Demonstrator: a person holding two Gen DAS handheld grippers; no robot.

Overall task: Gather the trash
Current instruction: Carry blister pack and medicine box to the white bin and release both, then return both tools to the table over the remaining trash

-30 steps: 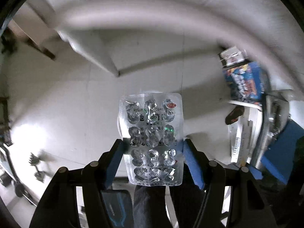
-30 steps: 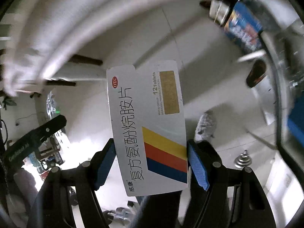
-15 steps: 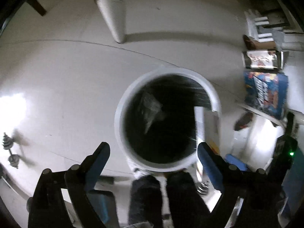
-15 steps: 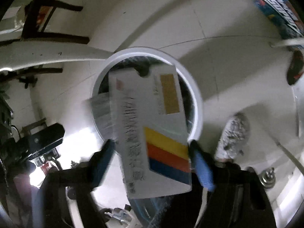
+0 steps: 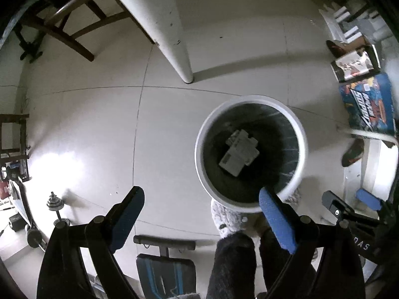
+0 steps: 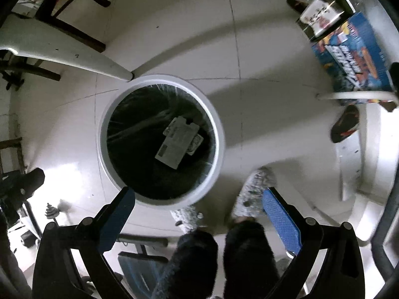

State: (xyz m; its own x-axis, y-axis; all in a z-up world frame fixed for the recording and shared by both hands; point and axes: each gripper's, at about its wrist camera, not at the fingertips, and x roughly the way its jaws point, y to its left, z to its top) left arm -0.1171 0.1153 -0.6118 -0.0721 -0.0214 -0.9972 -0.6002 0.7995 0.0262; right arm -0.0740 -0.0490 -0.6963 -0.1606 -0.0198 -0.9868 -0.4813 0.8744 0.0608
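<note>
Left claw (image 5: 199, 214): spread wide and empty at the bottom of the left wrist frame; a second ago it pinched a blister pack, which is gone from between its blue pads.
Right claw (image 6: 199, 211): likewise wide apart with nothing in it; half a second ago it was still carrying the medicine box over the bin.
Medicine box (image 6: 177, 146): lies flat at the bottom of the bin, centre of the right wrist frame, pale face up.
Blister pack (image 6: 197, 142): only an edge seems to peek out from under the right side of the box; too dim to be sure.
Trash bin (image 5: 303, 147): white rim, black liner, standing on the tiled floor right of centre in the left wrist view, beside a white table leg (image 5: 174, 42).
Meaning: both pieces have dropped in, so this round of collecting looks finished; both claws are free for any further trash.
</note>
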